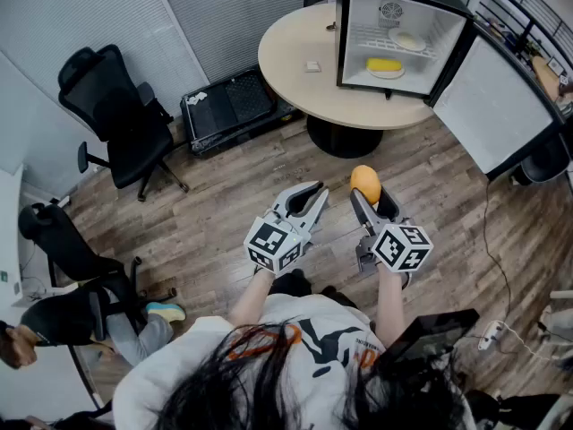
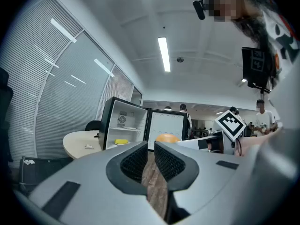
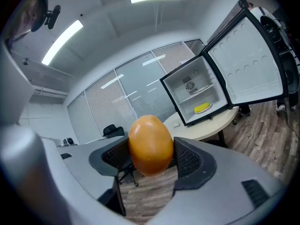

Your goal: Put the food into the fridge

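Orange fruit [image 3: 150, 144] is held between the widely spread jaws of the right hand-held gripper [image 1: 371, 202], its long axis upright. Ahead, well apart, the fridge [image 1: 341, 34] is seen open on the table [image 1: 295, 47], with the door [image 1: 497, 106] swung right. A yellow piece [image 1: 385, 64] is lying inside. No obstacle is seen between. The left hand-held gripper [image 1: 309, 206], jaws nearly together, is carried empty.
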Demonstrator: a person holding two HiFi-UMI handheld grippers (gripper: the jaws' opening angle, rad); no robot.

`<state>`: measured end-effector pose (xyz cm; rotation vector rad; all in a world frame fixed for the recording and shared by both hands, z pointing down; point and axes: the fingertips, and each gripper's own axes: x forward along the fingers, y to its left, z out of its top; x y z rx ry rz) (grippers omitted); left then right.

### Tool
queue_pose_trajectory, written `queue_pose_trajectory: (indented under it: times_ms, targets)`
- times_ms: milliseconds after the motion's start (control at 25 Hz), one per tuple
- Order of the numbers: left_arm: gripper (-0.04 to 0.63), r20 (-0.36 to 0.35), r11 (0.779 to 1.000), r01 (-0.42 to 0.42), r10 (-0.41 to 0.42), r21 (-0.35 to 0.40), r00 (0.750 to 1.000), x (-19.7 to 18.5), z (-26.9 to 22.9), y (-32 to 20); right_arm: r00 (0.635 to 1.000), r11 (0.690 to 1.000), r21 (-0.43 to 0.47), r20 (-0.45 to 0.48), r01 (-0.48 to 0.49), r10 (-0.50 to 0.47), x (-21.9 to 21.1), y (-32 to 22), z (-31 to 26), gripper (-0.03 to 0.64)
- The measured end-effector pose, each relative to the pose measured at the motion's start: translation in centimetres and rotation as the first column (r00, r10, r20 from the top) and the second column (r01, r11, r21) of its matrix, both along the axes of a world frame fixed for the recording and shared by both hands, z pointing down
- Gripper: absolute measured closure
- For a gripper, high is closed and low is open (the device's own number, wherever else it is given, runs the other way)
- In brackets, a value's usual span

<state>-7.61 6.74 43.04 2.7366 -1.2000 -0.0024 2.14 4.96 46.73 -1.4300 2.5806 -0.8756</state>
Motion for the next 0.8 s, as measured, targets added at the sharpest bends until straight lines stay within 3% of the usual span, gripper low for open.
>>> queue_pose_trajectory:
  times_ms: [440, 800]
  targets:
    - [0.557, 0.015, 1.0, 0.02, -0.02, 0.014, 1.0, -0.1, 0.0, -0.8, 1.0, 1.0, 0.022, 0.008, 0.017, -0.017, -0.3, -0.9, -0.4, 0.31]
    - [0.557, 0.03, 1.0, -0.006, 0.005, 0.014, 1.0, 2.0, 0.1, -1.4, 1.0, 0.999, 0.05, -0.002, -0.014, 0.014, 1.8, -1.1, -0.8, 0.31]
